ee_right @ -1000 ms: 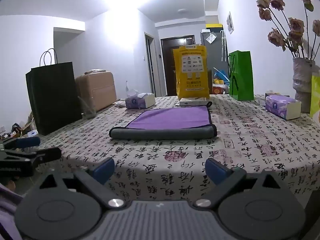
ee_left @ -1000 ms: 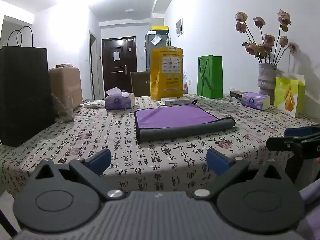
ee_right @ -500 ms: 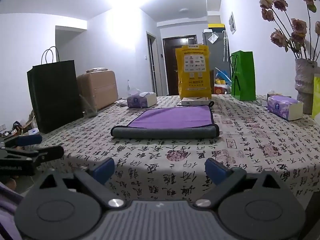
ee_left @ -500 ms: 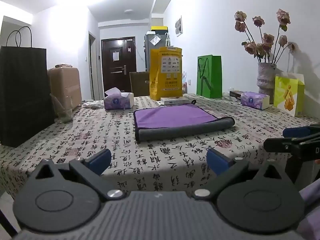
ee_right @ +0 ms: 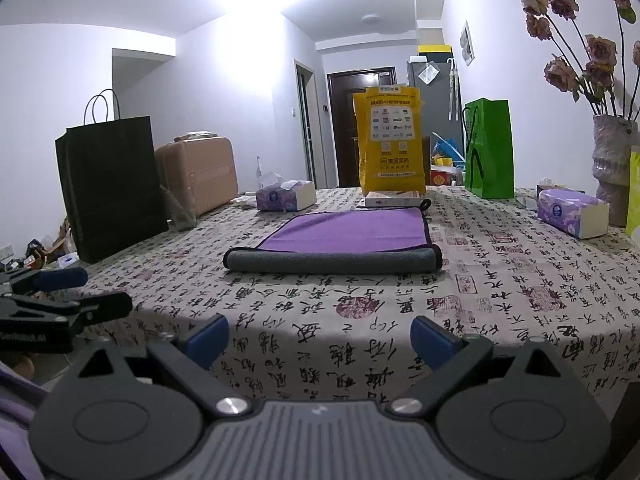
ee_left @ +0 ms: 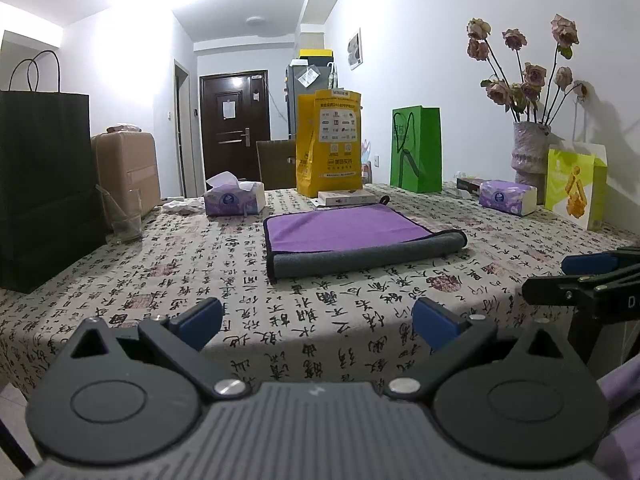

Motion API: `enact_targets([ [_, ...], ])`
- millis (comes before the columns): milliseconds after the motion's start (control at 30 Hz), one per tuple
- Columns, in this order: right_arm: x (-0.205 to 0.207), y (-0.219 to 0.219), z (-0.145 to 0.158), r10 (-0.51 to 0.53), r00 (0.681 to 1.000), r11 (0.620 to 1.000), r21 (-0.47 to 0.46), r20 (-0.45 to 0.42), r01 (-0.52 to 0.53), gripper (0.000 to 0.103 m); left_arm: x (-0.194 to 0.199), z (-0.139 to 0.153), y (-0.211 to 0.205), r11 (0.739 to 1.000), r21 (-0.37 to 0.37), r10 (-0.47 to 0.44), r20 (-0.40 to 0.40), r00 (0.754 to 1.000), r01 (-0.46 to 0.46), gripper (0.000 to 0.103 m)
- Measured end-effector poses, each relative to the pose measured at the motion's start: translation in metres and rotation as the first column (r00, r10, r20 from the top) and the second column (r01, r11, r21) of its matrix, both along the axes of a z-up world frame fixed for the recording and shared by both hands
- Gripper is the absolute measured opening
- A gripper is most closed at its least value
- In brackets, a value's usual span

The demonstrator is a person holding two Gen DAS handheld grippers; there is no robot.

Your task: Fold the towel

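A purple towel (ee_left: 348, 227) with a grey underside lies on the patterned tablecloth (ee_left: 200, 272); its near edge is folded over into a grey band. It also shows in the right wrist view (ee_right: 348, 230). My left gripper (ee_left: 318, 322) is open and empty, held off the table's near edge, well short of the towel. My right gripper (ee_right: 320, 338) is open and empty, also at the near edge. Each gripper shows at the side of the other's view: the right one (ee_left: 580, 280) and the left one (ee_right: 60, 296).
A black paper bag (ee_left: 40, 184), a drinking glass (ee_left: 126, 220), tissue boxes (ee_left: 234, 200) (ee_left: 508, 197), a yellow bag (ee_left: 328, 144), a green bag (ee_left: 416, 148), a flat box (ee_left: 346, 198), a vase of dried roses (ee_left: 530, 148) and a light green bag (ee_left: 576, 188) ring the towel.
Both grippers have drifted very slightly; the view is nearly the same. The towel has not moved.
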State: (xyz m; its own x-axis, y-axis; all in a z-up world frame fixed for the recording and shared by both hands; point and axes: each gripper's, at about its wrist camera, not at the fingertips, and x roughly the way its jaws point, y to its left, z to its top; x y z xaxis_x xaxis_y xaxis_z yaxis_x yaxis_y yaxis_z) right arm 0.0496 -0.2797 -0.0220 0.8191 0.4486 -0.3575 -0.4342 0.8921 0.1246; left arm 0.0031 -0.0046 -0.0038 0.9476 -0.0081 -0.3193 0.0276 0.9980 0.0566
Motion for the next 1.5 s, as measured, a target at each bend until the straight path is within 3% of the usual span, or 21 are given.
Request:
enact_targets([
  [1500,0.0014,0.0012,-0.0005,0.002,1.000,1.000,0.001,-0.008,-0.002,0.099,0.0016,-0.0024,-0.0010,1.000,0.003,-0.003,-0.013,1.000,0.003,0.103],
])
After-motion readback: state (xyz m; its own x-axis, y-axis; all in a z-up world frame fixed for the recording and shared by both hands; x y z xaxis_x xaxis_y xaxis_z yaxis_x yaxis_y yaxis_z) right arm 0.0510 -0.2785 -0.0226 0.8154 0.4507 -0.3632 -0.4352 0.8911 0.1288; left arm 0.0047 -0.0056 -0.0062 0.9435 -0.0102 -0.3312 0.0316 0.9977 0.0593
